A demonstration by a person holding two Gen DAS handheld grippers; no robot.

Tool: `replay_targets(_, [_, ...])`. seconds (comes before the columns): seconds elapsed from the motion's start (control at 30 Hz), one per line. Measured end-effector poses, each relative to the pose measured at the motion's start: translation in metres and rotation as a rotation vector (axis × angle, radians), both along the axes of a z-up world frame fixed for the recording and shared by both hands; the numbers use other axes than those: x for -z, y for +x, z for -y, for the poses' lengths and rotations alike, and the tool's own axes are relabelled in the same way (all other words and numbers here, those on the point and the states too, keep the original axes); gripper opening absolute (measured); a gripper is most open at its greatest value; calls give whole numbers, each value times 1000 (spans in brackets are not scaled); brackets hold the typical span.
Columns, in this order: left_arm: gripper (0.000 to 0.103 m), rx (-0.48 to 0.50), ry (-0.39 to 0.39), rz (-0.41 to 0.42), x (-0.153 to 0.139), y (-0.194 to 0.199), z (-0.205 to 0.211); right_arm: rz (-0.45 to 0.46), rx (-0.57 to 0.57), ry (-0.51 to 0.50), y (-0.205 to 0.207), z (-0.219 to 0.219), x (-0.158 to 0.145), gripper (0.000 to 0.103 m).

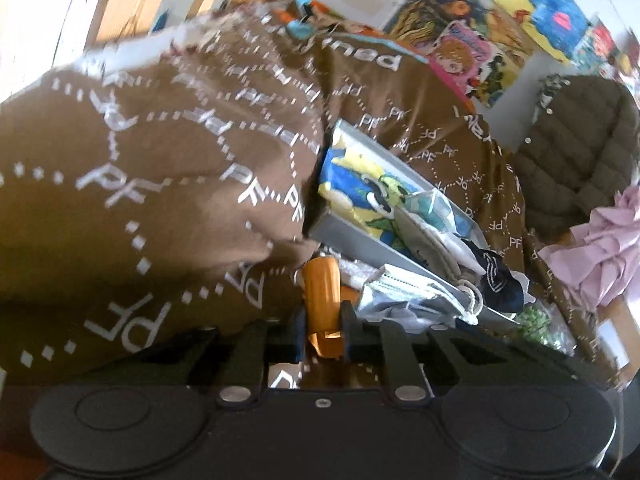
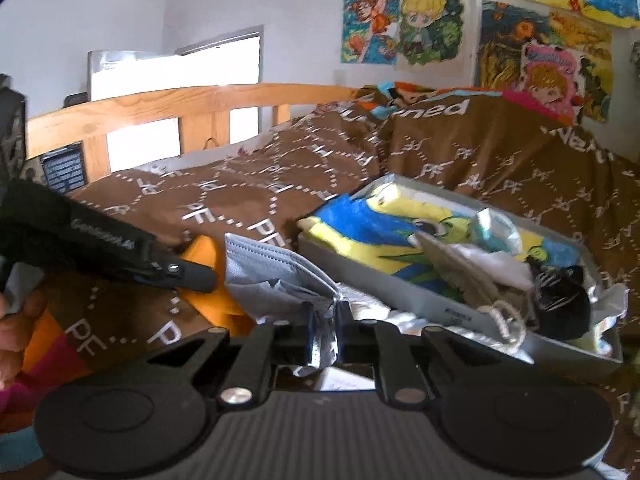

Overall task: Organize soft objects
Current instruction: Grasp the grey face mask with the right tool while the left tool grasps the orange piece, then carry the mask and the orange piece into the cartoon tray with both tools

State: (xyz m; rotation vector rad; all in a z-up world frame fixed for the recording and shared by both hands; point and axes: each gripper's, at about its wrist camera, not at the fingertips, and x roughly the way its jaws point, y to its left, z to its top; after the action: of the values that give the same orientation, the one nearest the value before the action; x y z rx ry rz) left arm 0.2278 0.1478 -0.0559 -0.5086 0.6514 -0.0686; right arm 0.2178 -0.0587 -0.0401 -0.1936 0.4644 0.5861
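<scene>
My left gripper (image 1: 323, 312) is shut on an orange cloth (image 1: 322, 284); it also shows in the right wrist view (image 2: 208, 276) at the left, still pinching the orange cloth (image 2: 210, 300). My right gripper (image 2: 324, 320) is shut on a grey face mask with silvery wrapping (image 2: 276, 276). The mask also shows in the left wrist view (image 1: 416, 288). A grey box (image 2: 440, 304) lies on the brown bedspread, holding a blue and yellow cartoon cloth (image 2: 380, 232), white fabric and a black cloth (image 2: 560, 308). The box also shows in the left wrist view (image 1: 360, 240).
A brown "PF" bedspread (image 2: 240, 200) covers the bed, bunched high at the left (image 1: 140, 160). A wooden bed rail (image 2: 160, 104) runs behind. Posters (image 2: 404, 24) hang on the wall. An olive puffer jacket (image 1: 576, 152) and pink fabric (image 1: 604, 252) lie at the right.
</scene>
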Motion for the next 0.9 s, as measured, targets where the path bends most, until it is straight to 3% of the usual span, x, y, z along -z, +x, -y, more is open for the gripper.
replay_targets(0.63, [16, -54, 60, 239, -46, -20, 9, 114, 115, 182, 24, 47, -34, 11])
replay_targets(0.77, [16, -52, 92, 269, -55, -1, 22, 94, 167, 235, 46, 66, -36, 11])
replay_targets(0.9, [16, -53, 57, 298, -58, 36, 38, 81, 220, 265, 66, 83, -34, 11])
